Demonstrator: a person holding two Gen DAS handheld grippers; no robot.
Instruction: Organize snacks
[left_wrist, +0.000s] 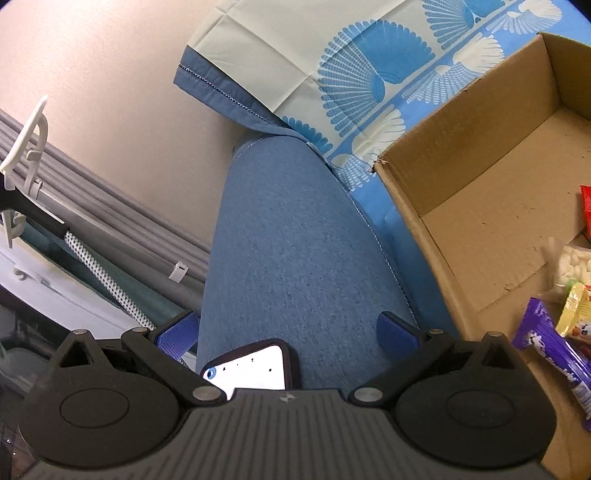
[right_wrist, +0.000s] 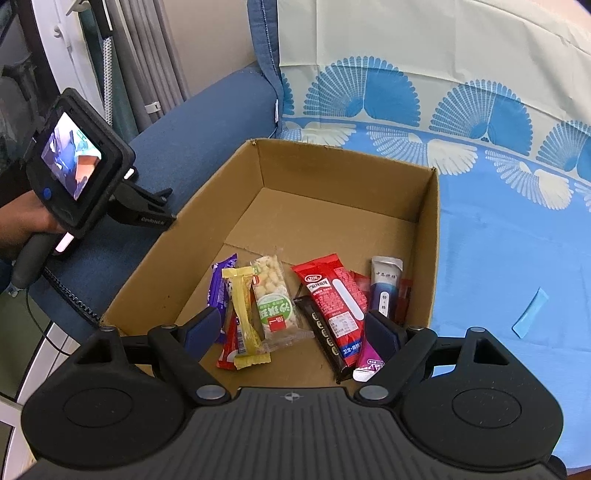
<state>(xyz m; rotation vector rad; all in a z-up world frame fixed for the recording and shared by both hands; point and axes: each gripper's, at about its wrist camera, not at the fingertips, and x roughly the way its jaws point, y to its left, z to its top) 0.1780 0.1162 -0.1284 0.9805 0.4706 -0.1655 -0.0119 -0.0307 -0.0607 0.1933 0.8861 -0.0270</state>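
Observation:
An open cardboard box (right_wrist: 347, 155) sits on the patterned sofa cover. Several snacks lie at its near end: a purple bar (right_wrist: 218, 284), a yellow wafer pack (right_wrist: 245, 314), a clear puffed-rice pack (right_wrist: 275, 299), a red packet (right_wrist: 334, 299), a black bar (right_wrist: 325, 339) and a white-blue pack (right_wrist: 384, 284). My right gripper (right_wrist: 292, 330) hovers open above them, holding nothing. My left gripper (left_wrist: 287, 330) is open and empty over the blue armrest (left_wrist: 295, 240), left of the box (left_wrist: 461, 122). The purple bar (left_wrist: 554, 354) shows at that view's right edge. The right wrist view shows the left gripper (right_wrist: 170, 206) in a hand.
The far half of the box floor (right_wrist: 325, 214) is bare. A blue-and-cream patterned cloth (right_wrist: 498, 240) covers the seat, with a small blue slip (right_wrist: 530, 314) on it. Grey poles (left_wrist: 110, 199) lean left of the armrest. A lit screen (left_wrist: 251, 365) sits under the left gripper.

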